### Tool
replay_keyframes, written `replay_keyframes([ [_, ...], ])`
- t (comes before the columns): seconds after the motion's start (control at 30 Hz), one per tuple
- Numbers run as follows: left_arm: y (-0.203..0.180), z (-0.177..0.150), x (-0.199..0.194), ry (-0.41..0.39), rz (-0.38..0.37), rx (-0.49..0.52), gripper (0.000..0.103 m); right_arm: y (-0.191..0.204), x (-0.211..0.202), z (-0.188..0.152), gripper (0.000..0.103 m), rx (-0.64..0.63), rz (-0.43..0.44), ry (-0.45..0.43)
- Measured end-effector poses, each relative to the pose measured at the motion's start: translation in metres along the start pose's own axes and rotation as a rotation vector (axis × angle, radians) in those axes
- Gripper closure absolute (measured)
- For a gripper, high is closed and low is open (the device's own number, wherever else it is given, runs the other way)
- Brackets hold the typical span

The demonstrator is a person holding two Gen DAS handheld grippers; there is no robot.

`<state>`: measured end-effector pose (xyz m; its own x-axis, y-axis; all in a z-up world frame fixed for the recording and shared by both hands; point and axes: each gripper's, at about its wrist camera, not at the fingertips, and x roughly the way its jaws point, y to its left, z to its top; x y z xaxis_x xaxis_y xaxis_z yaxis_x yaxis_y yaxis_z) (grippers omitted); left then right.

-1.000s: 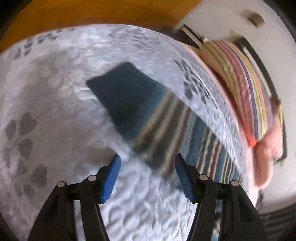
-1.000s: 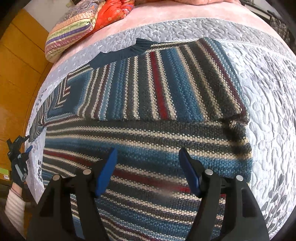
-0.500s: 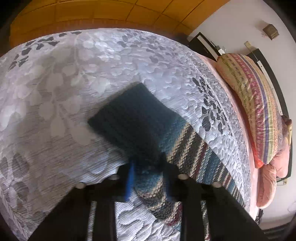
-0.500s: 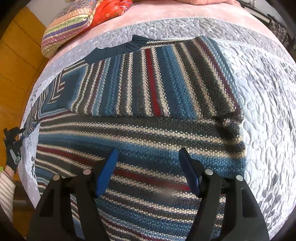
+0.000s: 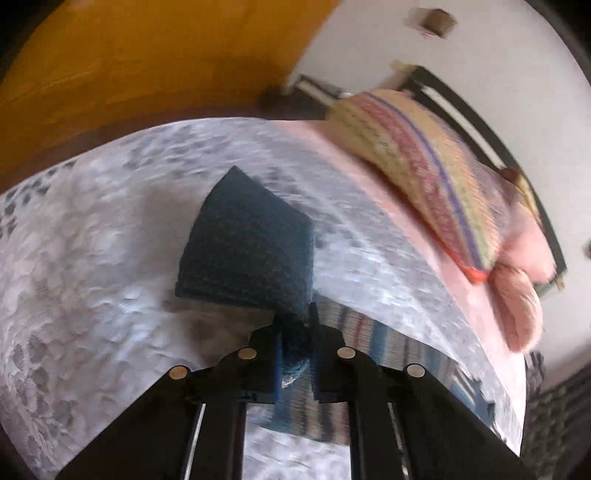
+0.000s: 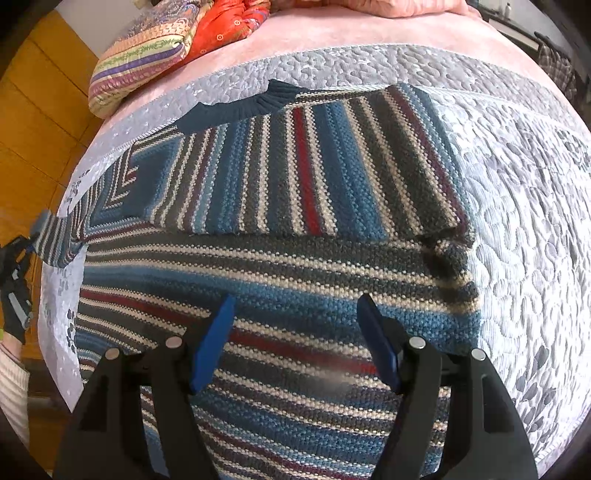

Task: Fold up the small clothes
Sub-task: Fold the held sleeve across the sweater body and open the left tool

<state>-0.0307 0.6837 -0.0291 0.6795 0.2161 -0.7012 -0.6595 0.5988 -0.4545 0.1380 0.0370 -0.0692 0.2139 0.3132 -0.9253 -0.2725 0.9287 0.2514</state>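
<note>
- Left claw (image 5: 295,354) now clamped on navy cuff (image 5: 247,251) of striped sweater (image 6: 295,206); 1 s ago jaws apart above sleeve, 0.5 s ago closing on it.
- Cuff lifted clear of bedspread (image 5: 92,258), fabric bunched betw. the blue pads; left wrist view blurred, so mid-swing, likely.
- Meaning for task: sleeve fold under way, prob. sleeve to be carried across onto body of garment.
- Right claw (image 6: 295,339) apart, nothing gripped, hanging over lower body of sweater; view barely changed vs 0.5 s ago.
- Sweater spread on bed, one panel already folded over upper half, stripes there running crosswise to those below.
- Seen from right wrist: far-left sleeve end raised at bed edge, by left claw.
- Materials: chunky knit, blue/grey/cream/red bands; ribbed navy collar (image 6: 240,107); soft, floppy, prone to sag.
- Bedspread quilted, pebbled, pale grey w. leaf print; pink sheet (image 6: 332,33) beyond.
- Striped pillow (image 6: 140,59) near headboard, well apart from garment.
</note>
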Motion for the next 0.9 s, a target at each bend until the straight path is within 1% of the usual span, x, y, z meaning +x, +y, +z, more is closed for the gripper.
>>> replay_keyframes([
  [0.13, -0.052, -0.016, -0.006, 0.009, -0.077, 0.076, 0.092, -0.005, -0.002, -0.002, 0.034, 0.01, 0.003, -0.004],
  [0.3, -0.115, -0.043, -0.006, 0.05, -0.182, 0.154, 0.092, -0.01, -0.008, -0.004, 0.034, 0.011, 0.004, -0.014],
  [0.43, -0.163, -0.069, -0.004, 0.079, -0.239, 0.225, 0.092, -0.015, -0.011, -0.004, 0.034, 0.018, 0.0, -0.022],
  [0.6, -0.21, -0.103, 0.003, 0.116, -0.314, 0.259, 0.092, -0.018, -0.01, -0.005, 0.034, 0.016, -0.017, -0.024],
  [0.73, -0.24, -0.13, 0.014, 0.156, -0.346, 0.299, 0.092, -0.019, -0.005, -0.005, 0.034, 0.005, -0.036, -0.022],
  [0.8, -0.248, -0.141, 0.02, 0.168, -0.344, 0.325, 0.092, -0.021, -0.002, -0.006, 0.034, 0.007, -0.037, -0.019],
  [0.9, -0.254, -0.154, 0.033, 0.199, -0.338, 0.333, 0.092, -0.023, 0.004, -0.007, 0.034, 0.016, -0.026, -0.008],
])
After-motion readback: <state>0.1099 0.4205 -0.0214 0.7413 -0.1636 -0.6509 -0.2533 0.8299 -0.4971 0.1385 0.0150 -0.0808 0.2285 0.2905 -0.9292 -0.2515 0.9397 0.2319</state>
